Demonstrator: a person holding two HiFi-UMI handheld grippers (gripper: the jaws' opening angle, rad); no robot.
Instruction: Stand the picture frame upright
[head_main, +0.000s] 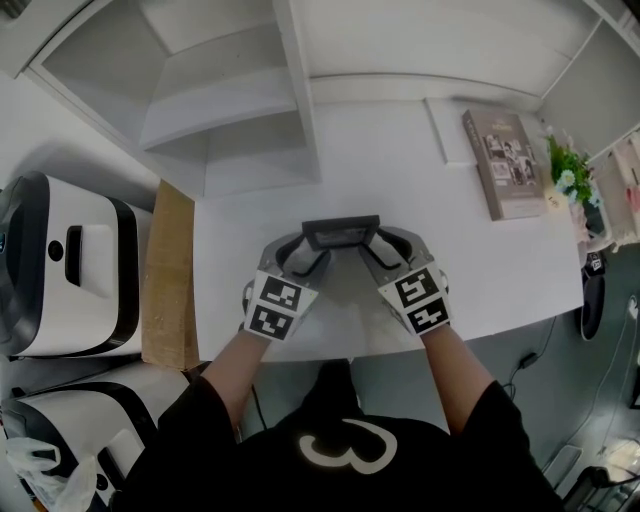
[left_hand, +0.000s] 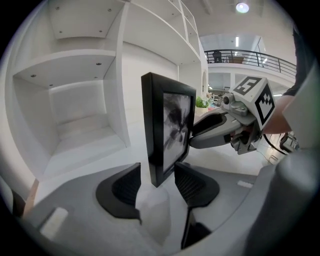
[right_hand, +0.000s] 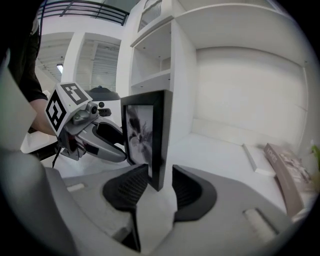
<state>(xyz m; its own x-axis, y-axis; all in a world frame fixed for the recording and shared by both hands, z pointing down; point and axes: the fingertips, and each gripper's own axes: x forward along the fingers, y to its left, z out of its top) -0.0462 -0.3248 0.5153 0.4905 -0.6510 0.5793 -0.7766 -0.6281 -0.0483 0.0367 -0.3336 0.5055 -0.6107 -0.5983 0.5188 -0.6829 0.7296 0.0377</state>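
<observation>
A black picture frame (head_main: 341, 232) stands upright on the white table (head_main: 480, 270), its dark print facing me. My left gripper (head_main: 303, 243) is at the frame's left end and my right gripper (head_main: 379, 243) at its right end. In the left gripper view the frame's edge (left_hand: 167, 127) sits between the open jaws (left_hand: 157, 182), with a narrow gap at the left pad. The right gripper view shows the other edge (right_hand: 145, 137) between the open jaws (right_hand: 160, 185), with a gap at the right pad. Neither gripper's pads press on the frame.
A white shelf unit (head_main: 240, 100) rises just behind the frame. A brown album (head_main: 505, 165) and a thin white board (head_main: 450, 130) lie flat at the right, beside a small plant (head_main: 570, 175). A wooden panel (head_main: 168, 275) and white machines (head_main: 70, 265) stand left of the table.
</observation>
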